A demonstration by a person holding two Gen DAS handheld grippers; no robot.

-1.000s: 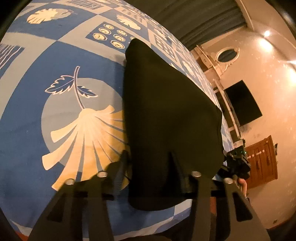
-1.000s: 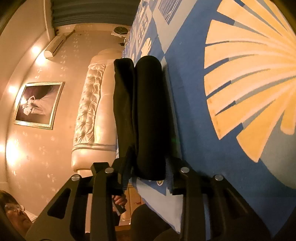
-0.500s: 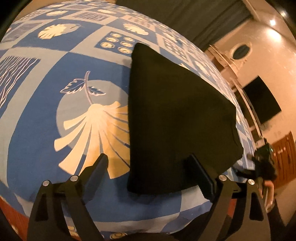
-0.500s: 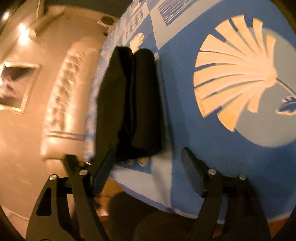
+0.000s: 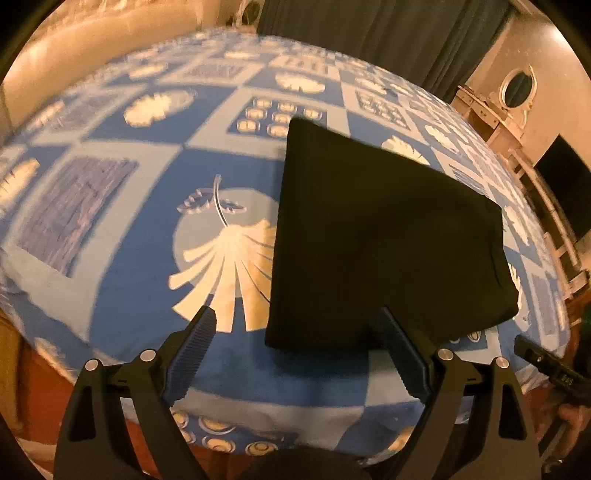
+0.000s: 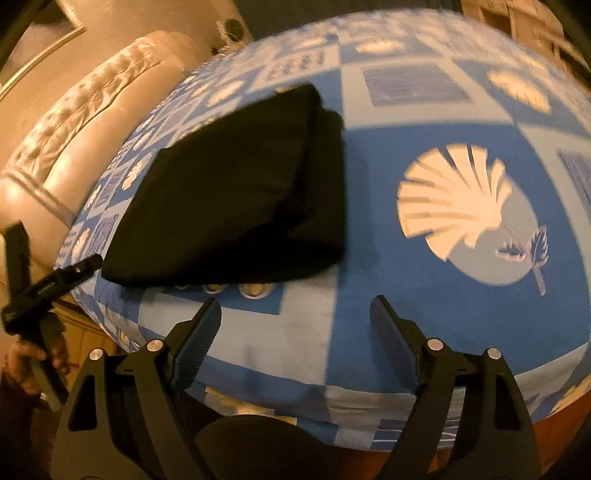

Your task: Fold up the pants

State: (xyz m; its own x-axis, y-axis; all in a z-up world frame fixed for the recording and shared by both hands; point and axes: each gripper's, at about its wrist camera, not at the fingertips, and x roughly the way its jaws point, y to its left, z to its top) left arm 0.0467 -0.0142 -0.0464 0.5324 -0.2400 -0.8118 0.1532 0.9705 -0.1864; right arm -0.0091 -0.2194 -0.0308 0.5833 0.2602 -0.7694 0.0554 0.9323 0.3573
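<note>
The black pants [image 5: 388, 240] lie folded into a thick rectangle on the blue patterned bedspread [image 5: 129, 240]. My left gripper [image 5: 295, 314] hovers open just above and short of the near left corner of the pants, touching nothing. In the right wrist view the folded pants [image 6: 236, 192] lie up and to the left, with stacked layers showing along their right side. My right gripper [image 6: 295, 301] hangs over the bedspread [image 6: 406, 295] near the bed's edge; its jaws are opening and nothing is between them. The left gripper [image 6: 48, 284] shows at the left edge of that view, held by a hand [image 6: 26, 365].
A padded cream headboard [image 6: 92, 122] runs along one side of the bed. A dark curtain [image 5: 369, 33], a dresser with an oval mirror [image 5: 517, 88] and a dark screen [image 5: 565, 184] stand beyond it. The bed's near edge lies just below both grippers.
Both grippers let go of the folded pants, opened wide and pulled back and up. The pants stay flat on the bed.
</note>
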